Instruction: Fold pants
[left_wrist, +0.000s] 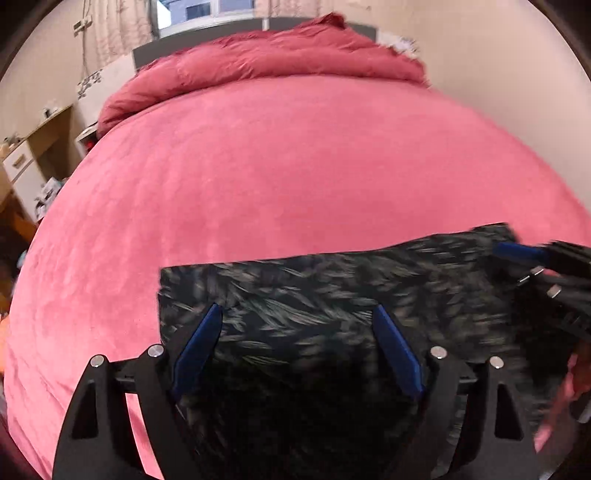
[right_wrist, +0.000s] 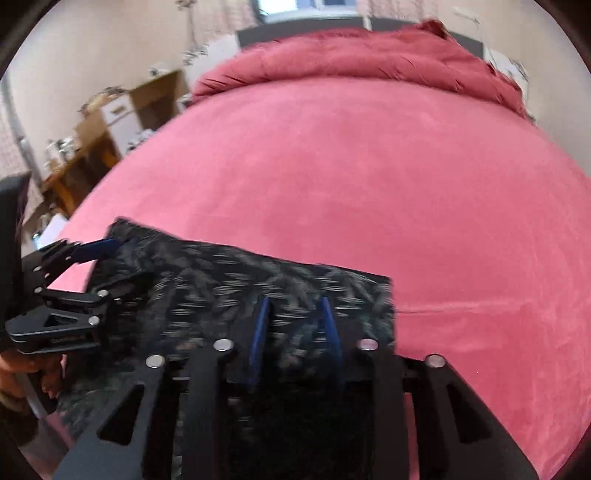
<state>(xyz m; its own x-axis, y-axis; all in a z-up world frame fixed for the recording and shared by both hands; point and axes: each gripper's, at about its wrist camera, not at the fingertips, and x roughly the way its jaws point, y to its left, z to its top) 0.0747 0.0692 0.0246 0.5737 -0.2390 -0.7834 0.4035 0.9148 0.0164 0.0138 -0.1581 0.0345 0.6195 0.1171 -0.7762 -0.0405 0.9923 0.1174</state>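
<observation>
The pants (left_wrist: 314, 295) are dark with a grey leaf print and lie folded as a flat rectangle on the pink bed (left_wrist: 277, 177); they also show in the right wrist view (right_wrist: 229, 280). My left gripper (left_wrist: 299, 314) is open, its blue fingers spread wide over the cloth near its left end. My right gripper (right_wrist: 293, 306) is open with a narrower gap, over the cloth near its right end. Each gripper shows at the edge of the other's view: the right one (left_wrist: 524, 254), the left one (right_wrist: 96, 247).
A crumpled red duvet (left_wrist: 277, 59) lies at the head of the bed under a window. Wooden shelves and a white drawer unit (left_wrist: 26, 166) stand left of the bed. The pink sheet stretches wide beyond the pants.
</observation>
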